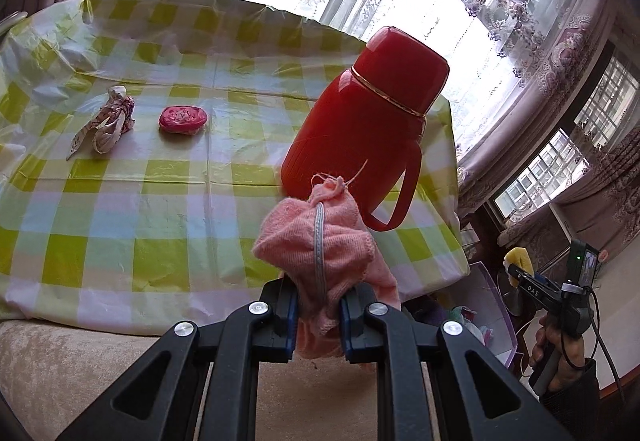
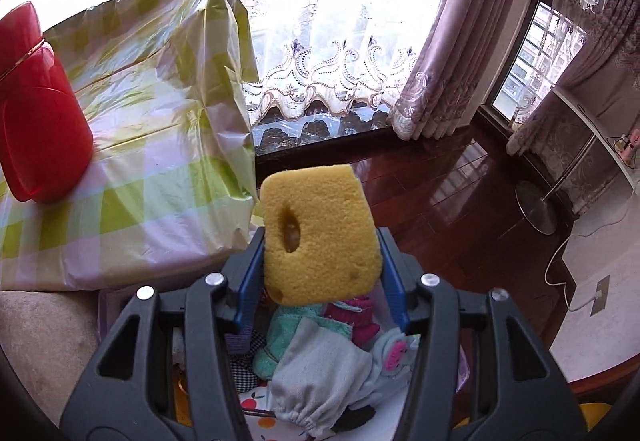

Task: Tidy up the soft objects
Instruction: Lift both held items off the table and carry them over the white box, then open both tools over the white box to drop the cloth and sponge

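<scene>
While left gripper [image 1: 319, 305] jaws pinch crumpled pink knit cloth [image 1: 320, 241], right gripper [image 2: 322, 269] jaws clamp holed yellow sponge [image 2: 320, 233].

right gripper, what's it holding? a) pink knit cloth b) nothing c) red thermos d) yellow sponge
d, the right gripper has its blue pads closed on the sides of a yellow sponge, held above a bin of soft items.

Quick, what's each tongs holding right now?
Left tongs: closed on a crumpled pink knitted cloth.
Right tongs: closed on a yellow porous sponge block.
</scene>
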